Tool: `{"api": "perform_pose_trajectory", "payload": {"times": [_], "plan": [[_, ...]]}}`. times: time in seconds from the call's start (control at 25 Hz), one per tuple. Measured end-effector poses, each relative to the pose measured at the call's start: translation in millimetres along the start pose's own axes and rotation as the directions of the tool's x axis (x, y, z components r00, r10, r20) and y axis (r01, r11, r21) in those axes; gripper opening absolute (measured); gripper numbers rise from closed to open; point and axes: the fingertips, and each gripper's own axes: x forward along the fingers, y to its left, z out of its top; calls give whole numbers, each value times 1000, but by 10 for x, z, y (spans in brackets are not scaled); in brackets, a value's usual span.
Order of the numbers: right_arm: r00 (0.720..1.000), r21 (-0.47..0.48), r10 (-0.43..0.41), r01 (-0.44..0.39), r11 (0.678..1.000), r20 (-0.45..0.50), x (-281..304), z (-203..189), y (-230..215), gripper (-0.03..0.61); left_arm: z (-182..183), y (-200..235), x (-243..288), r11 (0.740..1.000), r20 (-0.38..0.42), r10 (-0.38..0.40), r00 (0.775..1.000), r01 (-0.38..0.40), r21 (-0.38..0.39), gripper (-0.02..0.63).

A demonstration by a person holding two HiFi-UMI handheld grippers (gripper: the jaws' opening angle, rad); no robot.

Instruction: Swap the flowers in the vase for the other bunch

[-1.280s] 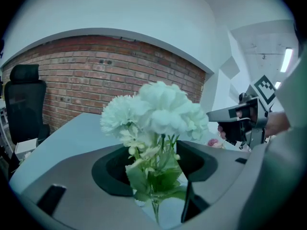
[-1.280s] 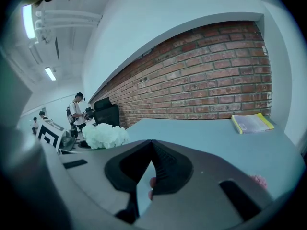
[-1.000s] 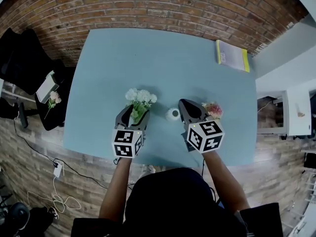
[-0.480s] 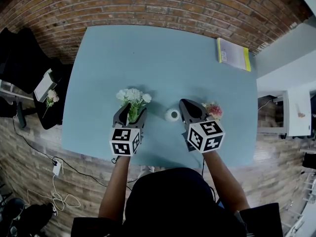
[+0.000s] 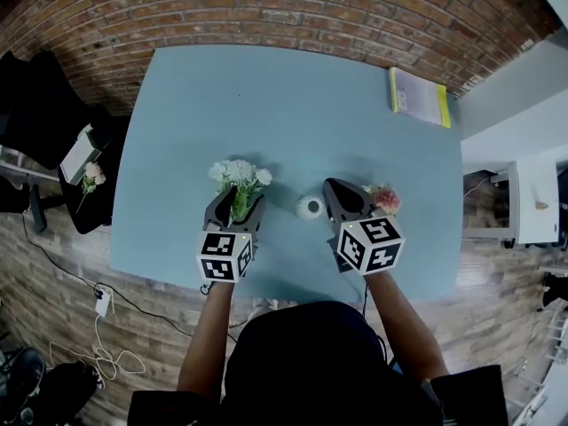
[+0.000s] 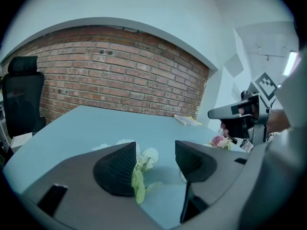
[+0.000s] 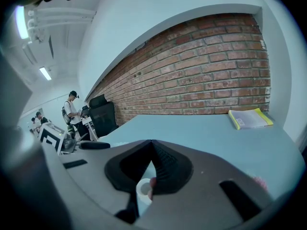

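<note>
The white bunch (image 5: 240, 173) lies on the blue table (image 5: 293, 105), its green stems running back between my left gripper's (image 5: 240, 201) jaws. In the left gripper view (image 6: 154, 147) a stem with a leaf (image 6: 138, 186) leans on the left pad, and bare table shows between it and the other pad. The small white vase (image 5: 310, 207) stands empty between the grippers, just left of my right gripper (image 5: 327, 185). That gripper is shut with nothing seen in it (image 7: 152, 142). The pink bunch (image 5: 384, 198) lies beside its right flank.
A yellow-edged book (image 5: 419, 98) lies at the table's far right corner. Left of the table stand a black chair (image 5: 40, 105) and a low stand with a box (image 5: 84, 156) and a loose flower (image 5: 93, 178). A brick wall runs behind. People stand far off (image 7: 72, 110).
The white bunch and my left gripper have shifted slightly left, away from the vase. The right gripper, vase and pink bunch have stayed put.
</note>
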Motion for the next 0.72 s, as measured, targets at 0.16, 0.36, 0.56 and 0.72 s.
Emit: {"api": "perform_pose_trajectory", "payload": {"times": [0.16,0.36,0.56,0.72], "plan": [[1000,-2,-3,3,1000,11,-26,28,20,12,72,-35,-53,1000,23,-12,1000,12,12,229],[1000,-8,-8,9,1000,28,-95,81,28,12,188,-97,-133,1000,54,-28,998,27,16,135],[999,-8,-19,19,1000,42,-182,97,36,12,298,-181,-238,998,77,-43,996,40,50,65],[998,-10,-23,23,1000,58,-244,124,73,12,386,-231,-331,995,99,-42,994,32,97,17]]}}
